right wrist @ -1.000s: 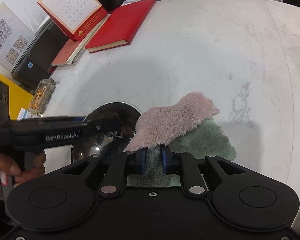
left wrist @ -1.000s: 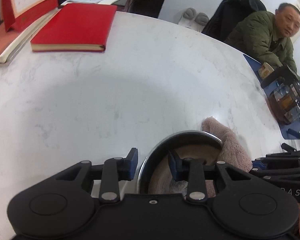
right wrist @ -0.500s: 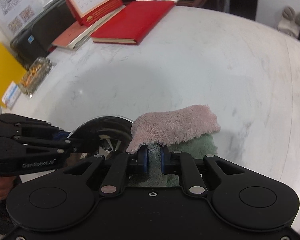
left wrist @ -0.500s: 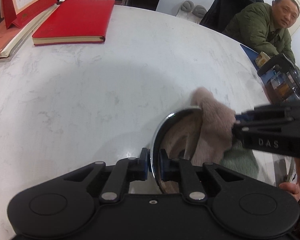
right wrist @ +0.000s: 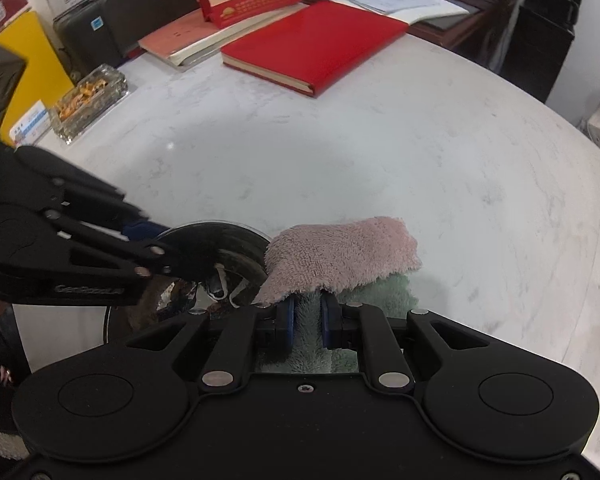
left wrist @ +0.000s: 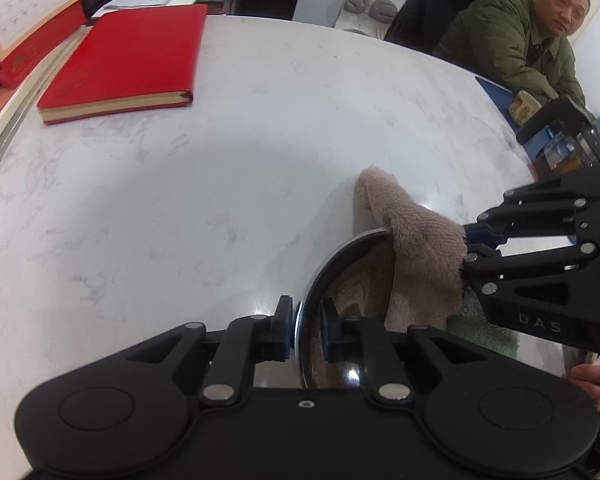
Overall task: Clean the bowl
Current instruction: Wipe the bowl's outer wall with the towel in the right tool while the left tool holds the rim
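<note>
A shiny steel bowl (left wrist: 334, 258) stands tilted on the white marble table (left wrist: 220, 184), low in the left wrist view. My left gripper (left wrist: 306, 320) is shut on its near rim, one pad outside and one inside. A fluffy cloth (left wrist: 416, 248), pink on one side and green on the other, hangs over the bowl's far rim into it. My right gripper (right wrist: 306, 314) is shut on that cloth (right wrist: 340, 248). In the right wrist view the bowl (right wrist: 228, 246) sits left of the cloth, with the left gripper (right wrist: 140, 236) on its rim. The bowl's bottom is mostly hidden.
A red notebook (left wrist: 124, 60) and a desk calendar (left wrist: 24, 12) lie at the far left of the table. A glass ashtray (right wrist: 88, 100) stands near the left edge. A person in a green jacket (left wrist: 512, 52) sits at the far right, beside a glass teapot (left wrist: 572, 148).
My left gripper went from open around the bowl's rim to shut on it, and the bowl tipped up. The right gripper rolled and carried the cloth over the bowl's rim.
</note>
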The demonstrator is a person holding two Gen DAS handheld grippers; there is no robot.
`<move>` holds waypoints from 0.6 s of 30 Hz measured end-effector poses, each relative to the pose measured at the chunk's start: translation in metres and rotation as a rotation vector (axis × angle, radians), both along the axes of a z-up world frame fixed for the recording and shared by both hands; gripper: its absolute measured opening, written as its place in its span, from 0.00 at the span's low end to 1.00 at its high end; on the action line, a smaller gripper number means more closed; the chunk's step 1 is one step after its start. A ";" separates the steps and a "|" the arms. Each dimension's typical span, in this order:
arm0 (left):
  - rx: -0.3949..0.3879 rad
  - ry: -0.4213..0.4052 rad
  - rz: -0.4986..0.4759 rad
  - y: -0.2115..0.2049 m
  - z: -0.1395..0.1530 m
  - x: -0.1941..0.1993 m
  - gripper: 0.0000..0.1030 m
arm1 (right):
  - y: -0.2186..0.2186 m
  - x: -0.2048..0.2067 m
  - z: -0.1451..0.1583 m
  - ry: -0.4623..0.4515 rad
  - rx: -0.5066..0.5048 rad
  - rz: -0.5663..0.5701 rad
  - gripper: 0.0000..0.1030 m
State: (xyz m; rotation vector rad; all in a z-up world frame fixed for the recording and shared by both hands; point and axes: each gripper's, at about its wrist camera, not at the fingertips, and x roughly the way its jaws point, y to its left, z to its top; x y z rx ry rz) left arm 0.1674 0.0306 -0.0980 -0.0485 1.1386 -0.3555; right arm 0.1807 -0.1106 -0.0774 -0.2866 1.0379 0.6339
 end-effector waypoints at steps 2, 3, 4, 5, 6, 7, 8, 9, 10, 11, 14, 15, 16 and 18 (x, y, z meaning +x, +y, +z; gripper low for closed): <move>-0.002 0.005 0.003 0.002 0.000 0.000 0.12 | 0.002 0.002 0.000 -0.004 -0.005 0.018 0.12; -0.002 0.008 0.005 0.004 0.000 0.000 0.12 | 0.002 0.003 0.001 -0.005 -0.003 0.028 0.12; -0.002 0.011 0.008 0.005 0.000 0.000 0.12 | 0.003 0.003 0.001 -0.007 -0.001 0.038 0.12; -0.002 0.014 0.011 0.006 0.000 0.000 0.13 | 0.004 0.003 0.001 -0.008 -0.001 0.045 0.12; 0.000 0.017 0.013 0.006 0.000 0.000 0.14 | 0.005 0.003 0.001 -0.009 -0.001 0.052 0.12; 0.001 0.017 0.013 0.007 0.000 0.000 0.17 | 0.007 0.004 0.001 -0.012 0.000 0.065 0.12; 0.004 0.017 0.012 0.008 0.000 -0.001 0.17 | 0.009 0.004 0.001 -0.015 -0.001 0.078 0.12; 0.008 0.018 0.011 0.008 0.001 -0.001 0.17 | 0.011 0.005 0.001 -0.020 -0.005 0.090 0.12; 0.012 0.018 0.011 0.009 0.000 -0.001 0.17 | 0.013 0.006 0.002 -0.024 -0.009 0.102 0.12; 0.017 0.019 0.011 0.009 0.000 0.000 0.17 | 0.015 0.007 0.002 -0.027 -0.012 0.112 0.12; 0.029 0.022 0.009 0.009 -0.001 0.000 0.17 | 0.021 0.008 0.003 -0.038 -0.022 0.141 0.12; 0.032 0.023 0.007 0.009 -0.001 0.000 0.17 | 0.023 0.008 0.004 -0.044 -0.029 0.154 0.12; 0.037 0.026 0.004 0.008 -0.002 -0.001 0.17 | 0.025 0.009 0.004 -0.049 -0.034 0.164 0.12; 0.047 0.029 0.007 0.008 -0.004 -0.001 0.18 | 0.027 0.010 0.004 -0.055 -0.039 0.177 0.13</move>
